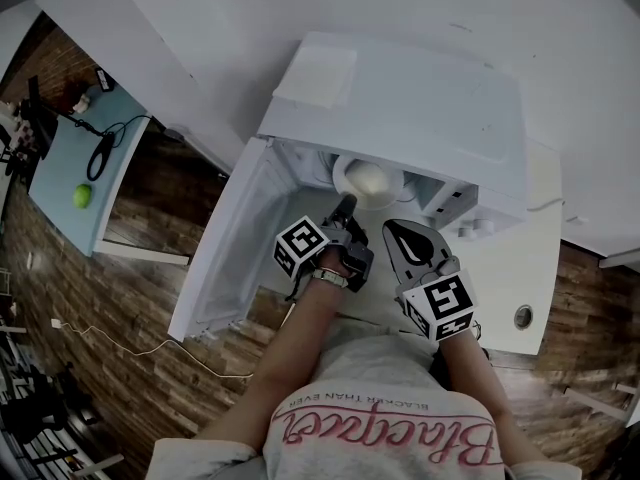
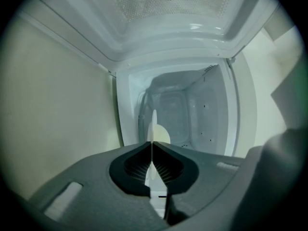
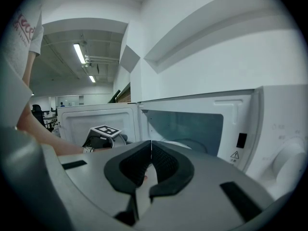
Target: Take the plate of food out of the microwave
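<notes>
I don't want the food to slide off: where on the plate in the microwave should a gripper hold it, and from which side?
The near rim, from the open front. The plate lies flat in the microwave with food in its middle, and walls close the other sides, so only that thin edge is free. The left gripper is shut on it, edge-on.

White tabletop (image 1: 505, 283) carries the microwave (image 1: 400, 108), which sits toward the rear with its door swung open beyond the left edge. Small round metal fitting (image 1: 523, 316) near the front right corner.
</notes>
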